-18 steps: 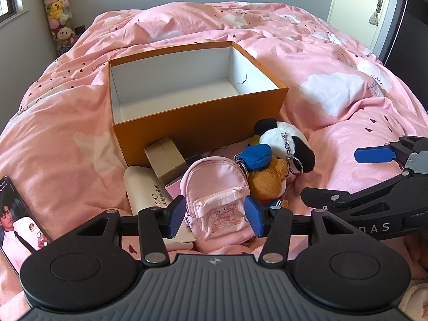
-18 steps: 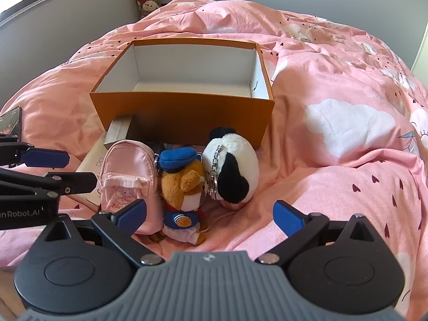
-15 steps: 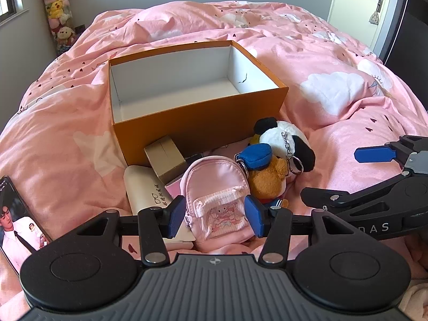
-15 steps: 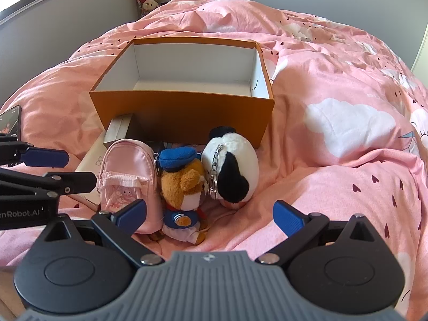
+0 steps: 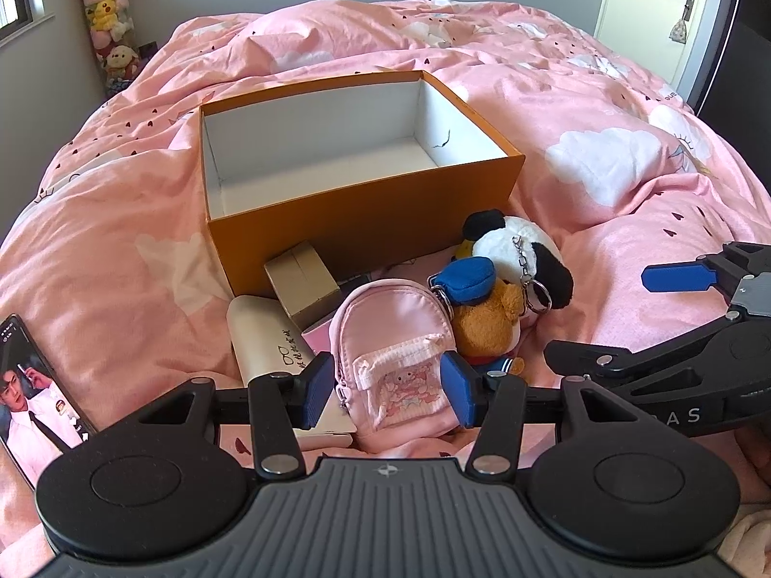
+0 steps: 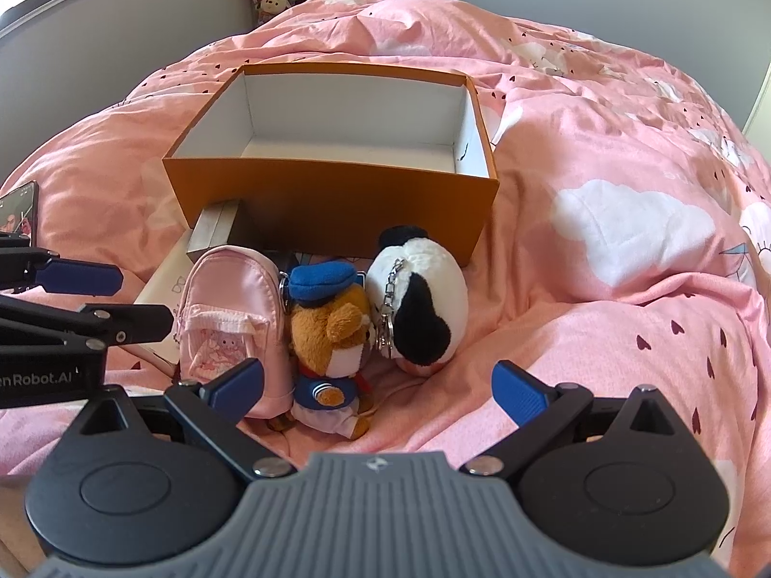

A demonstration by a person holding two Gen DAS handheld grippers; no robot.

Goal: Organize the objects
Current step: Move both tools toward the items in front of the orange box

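An empty orange box (image 5: 366, 212) with a white inside sits on the pink bed; it also shows in the right wrist view (image 6: 332, 202). In front of it lie a small pink backpack (image 5: 390, 332) (image 6: 231, 308), a brown bear keychain with a blue cap (image 5: 482, 308) (image 6: 332, 332) and a black-and-white plush (image 5: 520, 255) (image 6: 419, 303). My left gripper (image 5: 388, 387) is shut on the backpack, its blue pads pressing both sides. My right gripper (image 6: 378, 387) is open and empty, just in front of the bear.
A tan carton (image 5: 301, 284), a cream glasses case (image 5: 270, 342) and a pink flat item lie left of the backpack. A phone (image 5: 33, 385) with a lit screen lies at the far left. A door (image 5: 645, 9) stands at the back right.
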